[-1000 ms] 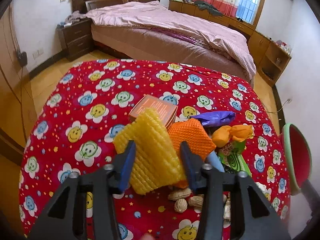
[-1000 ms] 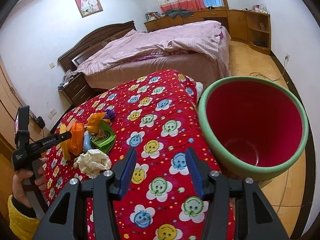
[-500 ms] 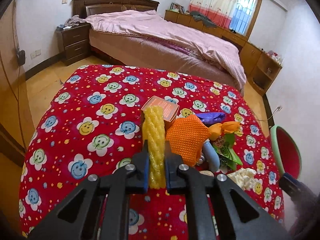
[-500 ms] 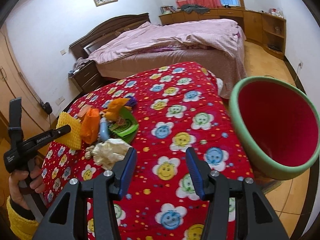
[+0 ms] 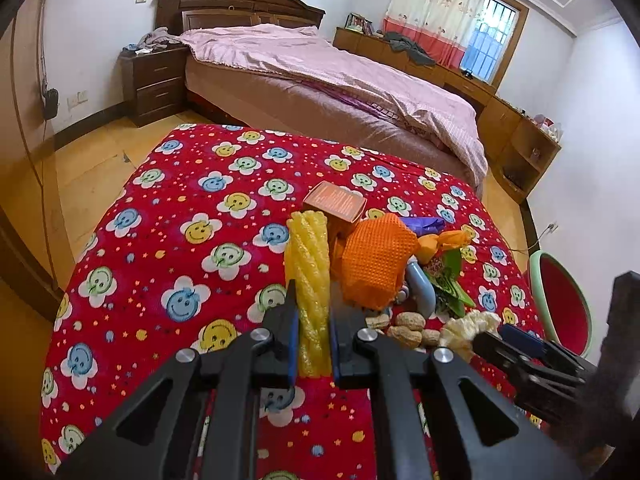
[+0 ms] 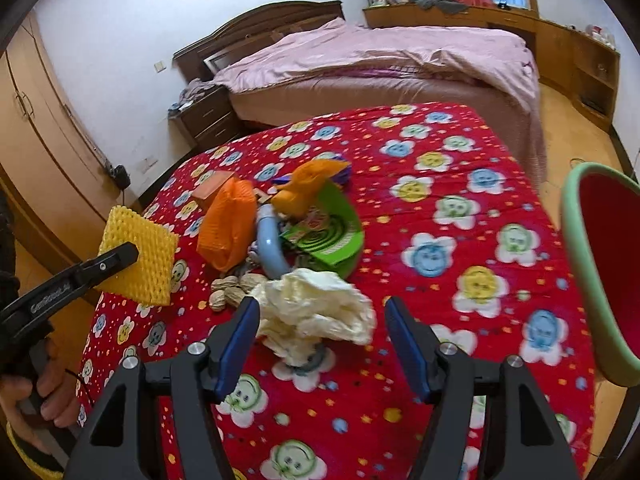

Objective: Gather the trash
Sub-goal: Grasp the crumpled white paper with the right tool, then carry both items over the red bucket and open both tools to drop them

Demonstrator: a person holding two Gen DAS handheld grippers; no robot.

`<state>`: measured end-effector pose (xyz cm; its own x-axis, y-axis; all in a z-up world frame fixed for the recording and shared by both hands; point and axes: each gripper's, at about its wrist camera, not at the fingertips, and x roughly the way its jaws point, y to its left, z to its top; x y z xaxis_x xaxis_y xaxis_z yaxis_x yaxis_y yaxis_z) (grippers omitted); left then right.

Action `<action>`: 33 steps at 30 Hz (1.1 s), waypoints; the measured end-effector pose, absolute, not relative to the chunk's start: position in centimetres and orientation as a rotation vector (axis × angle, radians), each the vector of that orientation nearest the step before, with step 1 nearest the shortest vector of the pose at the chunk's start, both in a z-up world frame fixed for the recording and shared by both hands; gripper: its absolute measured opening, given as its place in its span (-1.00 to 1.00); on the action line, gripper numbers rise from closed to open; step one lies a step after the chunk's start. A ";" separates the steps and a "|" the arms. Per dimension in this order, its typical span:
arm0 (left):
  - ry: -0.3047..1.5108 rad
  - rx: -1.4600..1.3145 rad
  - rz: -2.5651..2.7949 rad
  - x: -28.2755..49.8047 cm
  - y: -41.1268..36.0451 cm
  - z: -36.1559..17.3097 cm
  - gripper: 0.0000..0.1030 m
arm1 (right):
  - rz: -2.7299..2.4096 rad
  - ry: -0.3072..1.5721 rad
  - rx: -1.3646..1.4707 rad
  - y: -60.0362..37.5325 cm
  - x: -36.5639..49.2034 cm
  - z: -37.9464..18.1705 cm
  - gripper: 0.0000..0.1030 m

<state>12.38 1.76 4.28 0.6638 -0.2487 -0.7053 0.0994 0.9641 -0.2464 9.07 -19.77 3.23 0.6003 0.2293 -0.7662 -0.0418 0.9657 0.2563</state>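
The left gripper (image 5: 313,344) is squeezing a yellow foam net (image 5: 309,276) tight between its blue pads, holding it up off the red smiley-face tablecloth (image 5: 168,240), so that from the side it is showing as a flat yellow square (image 6: 138,258) hanging clear of the table edge. A hand (image 6: 38,392) in a yellow cuff is gripping that tool's handle at the lower left. The right gripper (image 6: 320,332) is pointing down at a crumpled cream paper wad (image 6: 316,312), its jaws opening wide, the wad lying between the blue pads without either one pressing on it. Just behind the wad the rest of the trash is sitting in a heap on the cloth: an orange foam net (image 6: 230,226), a pale blue tube (image 6: 270,246), a green wrapper (image 6: 328,232), an orange candy-like wrapper (image 6: 310,184), a purple scrap (image 5: 424,223), a small orange-brown box (image 5: 335,202) and a few peanuts (image 5: 408,328) close to the wad. A green bin with a red inside (image 6: 600,276) is standing off the right side of the table, and a bed with a pink cover (image 6: 380,56) is filling the room beyond.
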 end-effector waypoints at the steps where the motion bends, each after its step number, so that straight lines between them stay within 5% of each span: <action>1: 0.824 -0.195 -0.198 12.3 1.8 4.2 -0.79 | 0.154 0.921 0.219 -19.6 9.2 3.0 0.30; 2: 0.826 -0.195 -0.198 12.2 1.8 4.2 -0.79 | 0.150 0.929 0.222 -19.5 9.4 2.8 0.24; 4: 0.826 -0.194 -0.202 12.0 1.8 4.2 -0.79 | 0.151 0.949 0.244 -19.5 9.6 2.2 -0.21; 7: 0.822 -0.191 -0.210 11.6 1.6 4.4 -0.79 | 0.145 0.954 0.246 -19.6 9.5 1.6 -0.51; 33: 0.704 -0.110 -0.484 7.0 -6.8 12.1 -0.79 | -0.069 0.618 0.336 -27.8 -0.8 12.6 -0.61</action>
